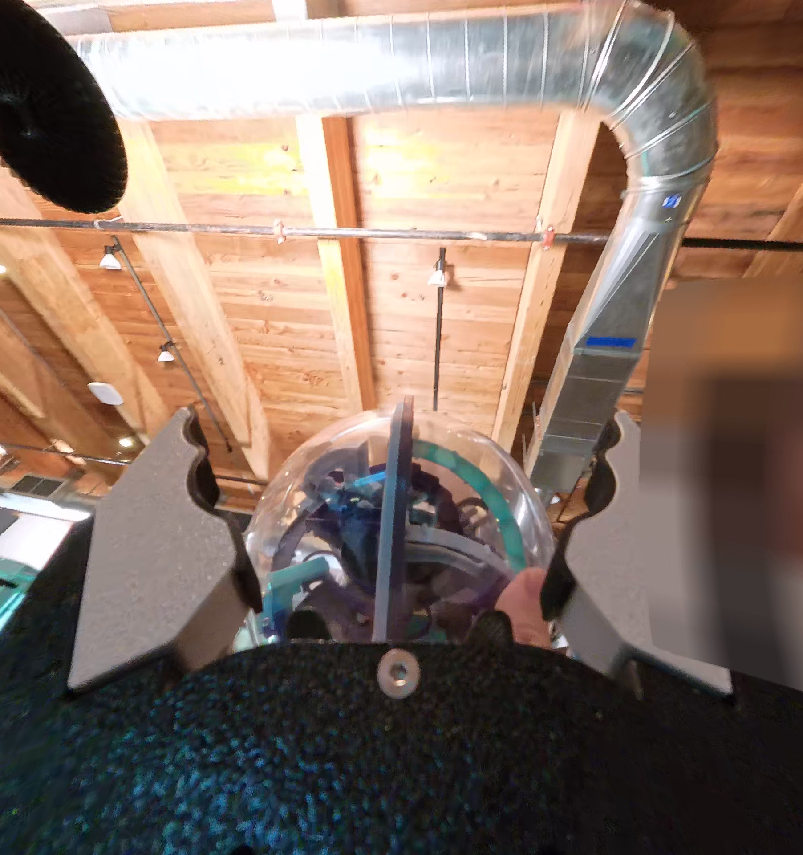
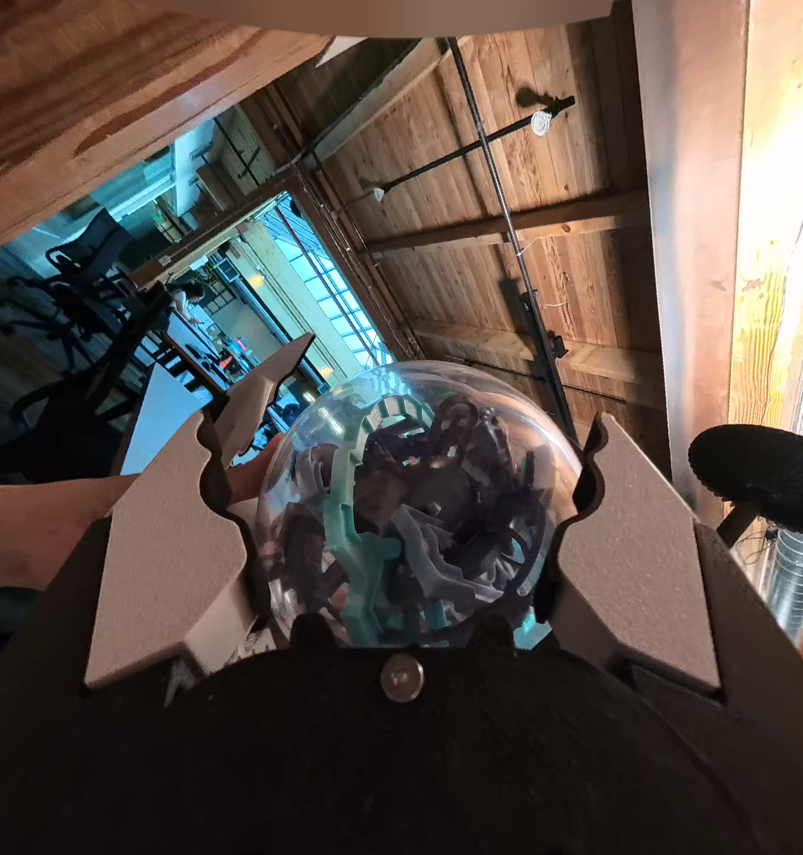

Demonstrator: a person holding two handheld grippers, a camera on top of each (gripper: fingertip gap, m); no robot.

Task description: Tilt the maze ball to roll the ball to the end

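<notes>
Gripping one clear maze ball (image 2: pixel 418 499), two tongs, left tongs (image 1: pixel 402 523), right tongs (image 2: pixel 402 509), both clamped.

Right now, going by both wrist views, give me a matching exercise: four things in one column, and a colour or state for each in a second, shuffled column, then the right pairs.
Things:
1. maze ball shell
2. curved track inside the maze ball
3. round duct overhead
4. ceiling boards

Colour or state:
A. silver metal, bending at one end
B. clear, see-through
C. light brown wood
D. teal

Pairs: 1-B, 2-D, 3-A, 4-C
</notes>
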